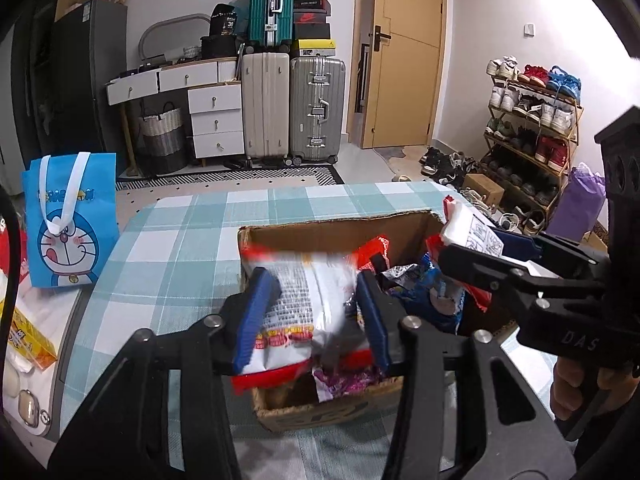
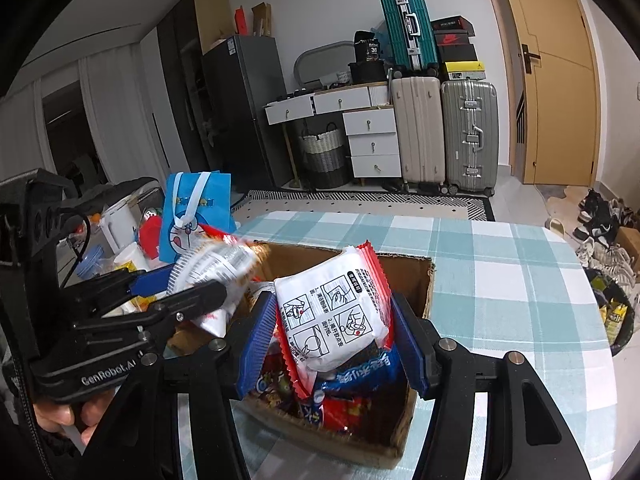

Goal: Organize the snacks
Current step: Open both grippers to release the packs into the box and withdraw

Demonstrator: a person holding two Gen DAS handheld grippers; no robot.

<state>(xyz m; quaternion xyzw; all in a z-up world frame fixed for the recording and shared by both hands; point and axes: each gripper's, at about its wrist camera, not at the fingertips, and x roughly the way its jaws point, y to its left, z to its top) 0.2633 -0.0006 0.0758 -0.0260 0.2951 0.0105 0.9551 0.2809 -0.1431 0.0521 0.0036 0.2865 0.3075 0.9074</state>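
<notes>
An open cardboard box (image 1: 332, 228) (image 2: 428, 284) of snack packets stands on the checked table. Over its left half, my left gripper (image 1: 316, 280) (image 2: 188, 280) is shut on a white and red snack packet (image 1: 308, 300) (image 2: 212, 268), which looks blurred. My right gripper (image 2: 332, 300) (image 1: 472, 244) is shut on a white packet with red edges and printed instruction pictures (image 2: 336, 316) (image 1: 472, 232), held over the box's right half. Inside the box lie a blue packet (image 1: 440, 296) (image 2: 360, 372), a purple one (image 1: 348, 384) and red ones.
A blue cartoon tote bag (image 1: 68, 220) (image 2: 196, 216) stands at the table's left edge, with a yellow carton (image 1: 32, 340) and containers beside it. The teal checked tablecloth (image 1: 180, 248) (image 2: 500, 280) spreads around the box. A person's hand (image 1: 572, 392) (image 2: 68, 412) grips each handle.
</notes>
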